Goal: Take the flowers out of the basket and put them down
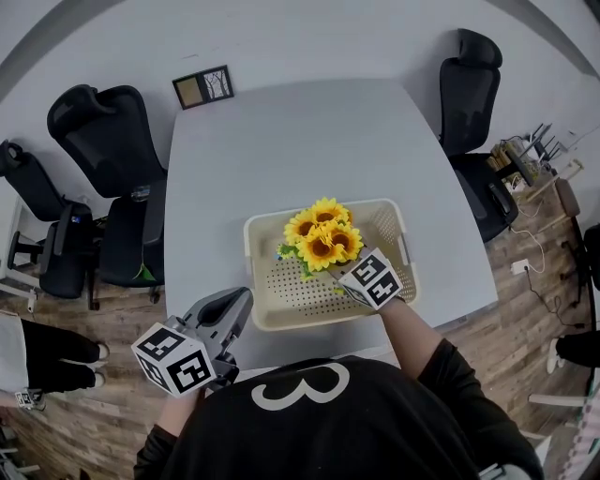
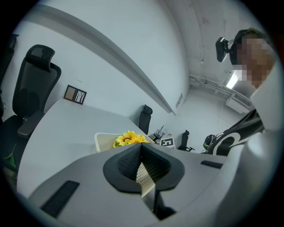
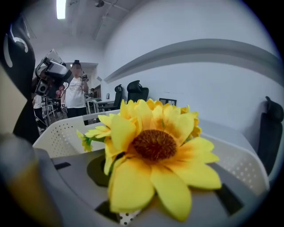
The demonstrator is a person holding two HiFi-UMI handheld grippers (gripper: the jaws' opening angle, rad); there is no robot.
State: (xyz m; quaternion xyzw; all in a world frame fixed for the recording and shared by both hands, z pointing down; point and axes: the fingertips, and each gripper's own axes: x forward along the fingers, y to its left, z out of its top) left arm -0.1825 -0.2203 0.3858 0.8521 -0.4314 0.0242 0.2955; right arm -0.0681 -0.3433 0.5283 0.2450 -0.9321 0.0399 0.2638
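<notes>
Small bunch of flowers [image 1: 322,236]: yellow sunflowers, brown centres, green leaves; it lies in the cream perforated basket [image 1: 281,295] on the grey table [image 1: 309,141]. The right gripper [image 1: 336,272] reaches into the basket, jaws clamped on the bunch's base under the petals; the left gripper [image 1: 242,302] hangs off the basket's near-left corner, jaws together, empty.

Bright, even indoor light noted; a ceiling lamp [image 3: 61,9] is seen up-left of the flowers [image 3: 155,150]. Strong fisheye bending, dark corners. Nearest petals are blurred.
</notes>
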